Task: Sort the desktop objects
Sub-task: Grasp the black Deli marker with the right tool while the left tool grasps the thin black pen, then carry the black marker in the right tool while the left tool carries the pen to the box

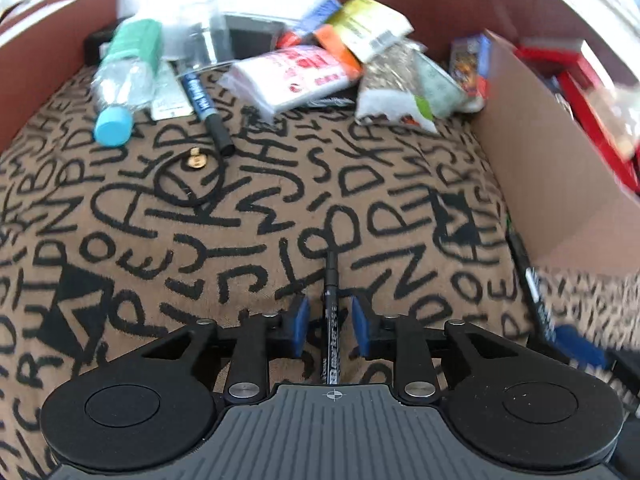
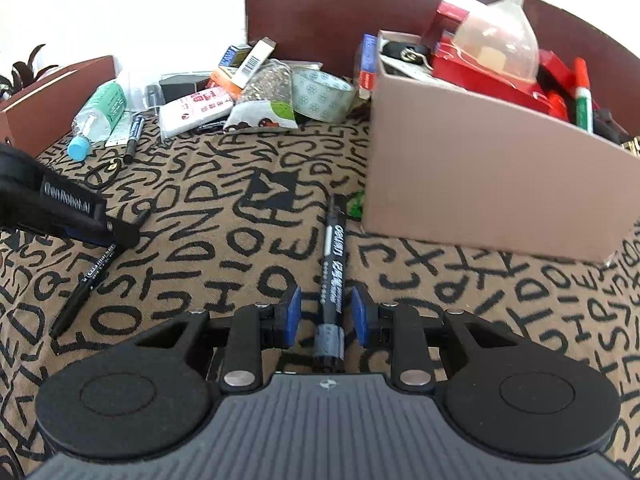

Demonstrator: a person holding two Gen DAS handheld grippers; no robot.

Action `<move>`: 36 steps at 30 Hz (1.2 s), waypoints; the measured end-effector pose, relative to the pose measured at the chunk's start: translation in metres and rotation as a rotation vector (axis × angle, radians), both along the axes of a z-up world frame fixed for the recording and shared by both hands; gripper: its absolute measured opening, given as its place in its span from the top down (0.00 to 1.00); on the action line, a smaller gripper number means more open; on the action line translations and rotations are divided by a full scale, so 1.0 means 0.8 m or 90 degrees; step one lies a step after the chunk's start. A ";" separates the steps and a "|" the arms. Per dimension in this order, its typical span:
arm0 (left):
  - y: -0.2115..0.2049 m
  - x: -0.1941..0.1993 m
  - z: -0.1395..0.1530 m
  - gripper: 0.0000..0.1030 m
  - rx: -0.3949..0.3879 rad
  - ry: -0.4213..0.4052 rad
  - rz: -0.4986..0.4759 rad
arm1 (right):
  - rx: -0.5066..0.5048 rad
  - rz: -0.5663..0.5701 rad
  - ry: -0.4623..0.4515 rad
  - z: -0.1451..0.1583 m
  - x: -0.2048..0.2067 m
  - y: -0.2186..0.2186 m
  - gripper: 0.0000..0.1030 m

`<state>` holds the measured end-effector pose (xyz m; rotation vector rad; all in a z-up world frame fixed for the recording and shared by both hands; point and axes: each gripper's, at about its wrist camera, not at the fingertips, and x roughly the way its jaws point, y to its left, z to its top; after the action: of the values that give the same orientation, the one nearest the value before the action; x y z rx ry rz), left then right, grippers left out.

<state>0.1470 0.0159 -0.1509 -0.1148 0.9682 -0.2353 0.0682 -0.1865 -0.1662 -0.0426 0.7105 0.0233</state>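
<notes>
In the left wrist view my left gripper point(image 1: 330, 322) is open, its blue pads on either side of a thin black pen point(image 1: 331, 312) that lies on the lettered cloth. The pads do not touch it. In the right wrist view my right gripper point(image 2: 325, 314) is open around a thick black marker point(image 2: 333, 268) that lies on the cloth and points toward the cardboard box point(image 2: 488, 184). The left gripper point(image 2: 96, 224) shows at the left edge there, above the thin pen point(image 2: 86, 280).
The box holds a funnel point(image 2: 500, 40), red items and a green marker point(image 2: 582, 96). At the back lie a bottle point(image 1: 120, 80), a blue marker point(image 1: 204, 104), a tissue pack point(image 1: 296, 76), a seed bag point(image 2: 264, 96), a tape roll point(image 2: 320, 96), and a hair tie point(image 1: 188, 180).
</notes>
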 end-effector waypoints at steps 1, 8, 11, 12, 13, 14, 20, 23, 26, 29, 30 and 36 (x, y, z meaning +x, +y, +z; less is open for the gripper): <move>-0.003 -0.001 0.001 0.93 0.020 -0.001 -0.011 | -0.003 0.002 0.000 0.000 0.002 0.001 0.70; -0.017 -0.020 0.002 0.55 0.054 -0.005 -0.083 | -0.013 -0.010 0.020 -0.007 0.028 0.005 0.70; -0.023 -0.023 0.001 0.97 0.078 -0.013 -0.096 | -0.011 -0.006 0.021 -0.012 0.034 0.005 0.77; -0.024 -0.024 0.002 0.97 0.073 -0.009 -0.099 | -0.009 -0.004 0.024 -0.011 0.035 0.006 0.84; -0.024 -0.025 0.003 0.97 0.069 -0.007 -0.101 | -0.007 0.000 0.027 -0.009 0.035 0.006 0.84; -0.026 -0.027 0.005 0.97 0.063 -0.008 -0.103 | -0.003 0.007 0.030 -0.007 0.033 0.007 0.84; -0.042 -0.040 0.037 0.97 -0.044 -0.022 -0.130 | 0.064 0.002 -0.002 0.019 0.001 -0.012 0.84; -0.059 -0.040 0.073 0.97 -0.089 -0.055 -0.144 | 0.084 -0.006 -0.037 0.046 -0.015 -0.030 0.84; -0.079 -0.033 0.115 0.97 -0.136 -0.090 -0.156 | 0.100 -0.018 -0.086 0.080 -0.025 -0.050 0.84; -0.106 -0.016 0.154 0.97 -0.184 -0.113 -0.165 | 0.147 -0.011 -0.125 0.111 -0.030 -0.076 0.84; -0.116 -0.009 0.165 0.97 -0.188 -0.121 -0.166 | 0.138 -0.020 -0.144 0.122 -0.031 -0.081 0.85; -0.169 0.032 0.200 0.97 -0.191 -0.153 -0.171 | 0.110 -0.056 -0.206 0.158 -0.023 -0.119 1.00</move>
<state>0.1724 -0.1194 0.0095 -0.2259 0.7017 -0.6279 0.0497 -0.2820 -0.0397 0.1474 0.3843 -0.0065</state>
